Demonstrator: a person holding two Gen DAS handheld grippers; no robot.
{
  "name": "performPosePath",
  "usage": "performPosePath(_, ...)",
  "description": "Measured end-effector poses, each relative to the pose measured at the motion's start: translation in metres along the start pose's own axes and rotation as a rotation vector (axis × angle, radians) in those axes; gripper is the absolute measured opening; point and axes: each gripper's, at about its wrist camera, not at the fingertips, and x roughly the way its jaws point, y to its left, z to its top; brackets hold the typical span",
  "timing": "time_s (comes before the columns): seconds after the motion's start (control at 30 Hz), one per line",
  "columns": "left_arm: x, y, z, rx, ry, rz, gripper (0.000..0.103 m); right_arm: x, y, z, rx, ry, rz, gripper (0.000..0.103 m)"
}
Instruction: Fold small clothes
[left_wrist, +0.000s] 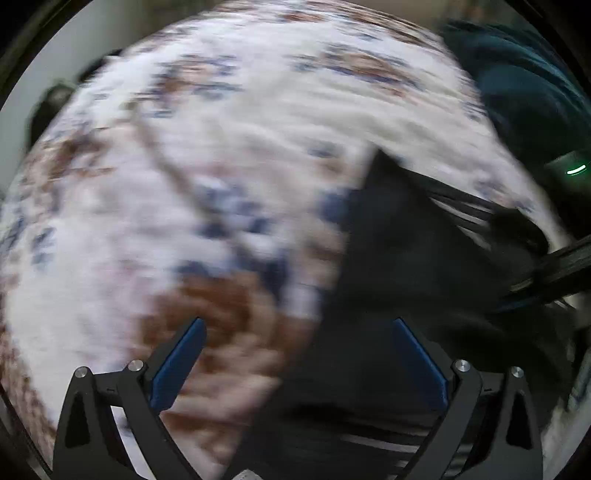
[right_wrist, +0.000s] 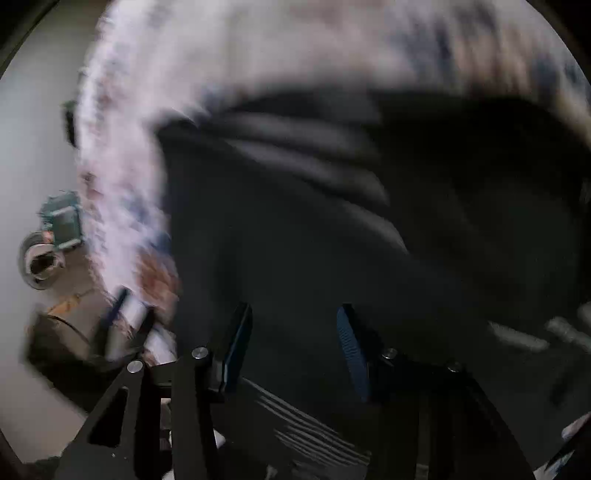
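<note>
The left tool (left_wrist: 295, 354) is seen with its blue pads spread wide, nothing between them. A black garment (left_wrist: 406, 266) lies ahead to the right on a white cover (left_wrist: 240, 129) patterned in brown and blue. Everything is heavily blurred. A teal cloth (left_wrist: 524, 85) is seen upper right.

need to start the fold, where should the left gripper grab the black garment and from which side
Probably its pointed corner, which juts out onto the floral bedspread. The left gripper is open, so come in from the bedspread side, low and flat: that free edge lies clear of the bunched folds. Blur hides finer detail.
</note>
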Motion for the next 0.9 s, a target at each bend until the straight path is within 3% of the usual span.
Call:
performPosePath(0.03,0.007,-0.013,-0.004,0.043,0.017,0.009,0.103,0.003,-0.011,0.002,0.033,-0.017,-0.015,0.046)
performPosePath(0.13,0.045,-0.042,-0.026,0.219,0.105,0.128,0.103,-0.016,-0.040,0.007,0.164,-0.162,0.058,0.043)
performPosePath(0.2,0.054,-0.038,-0.037,0.217,0.120,0.117,0.103,-0.034,-0.046,0.011,0.187,-0.270,0.028,0.043)
performPosePath(0.3,0.047,-0.025,-0.039,0.169,0.121,0.089,0.103,-0.041,-0.049,0.010,0.169,-0.257,-0.009,0.044)
performPosePath(0.37,0.036,-0.023,-0.037,0.158,0.112,0.097,0.103,-0.061,-0.057,-0.008,0.134,-0.288,-0.051,0.045)
performPosePath(0.47,0.014,-0.030,-0.036,0.156,0.075,0.089,0.103,-0.092,-0.052,-0.049,-0.006,-0.367,-0.203,0.053)
performPosePath(0.57,0.002,-0.057,-0.038,0.178,0.053,0.038,0.103,-0.096,-0.063,-0.068,-0.112,-0.318,-0.375,0.054)
performPosePath(0.7,0.014,-0.097,-0.039,0.244,0.052,0.020,0.103,-0.069,-0.066,-0.066,-0.209,-0.178,-0.381,0.053)
performPosePath(0.73,0.023,-0.108,-0.037,0.269,0.060,0.014,0.103,-0.064,-0.062,-0.066,-0.240,-0.168,-0.407,0.042)
performPosePath(0.77,0.031,-0.118,-0.041,0.302,0.074,0.015,0.103,-0.061,-0.059,-0.067,-0.259,-0.169,-0.424,0.007)
performPosePath(0.83,0.046,-0.133,-0.056,0.377,0.108,0.070,0.103,-0.065,-0.057,-0.066,-0.246,-0.216,-0.462,0.003)
performPosePath(0.9,0.051,-0.136,-0.066,0.417,0.099,0.072,0.103,-0.076,-0.060,-0.063,-0.222,-0.279,-0.473,0.002)
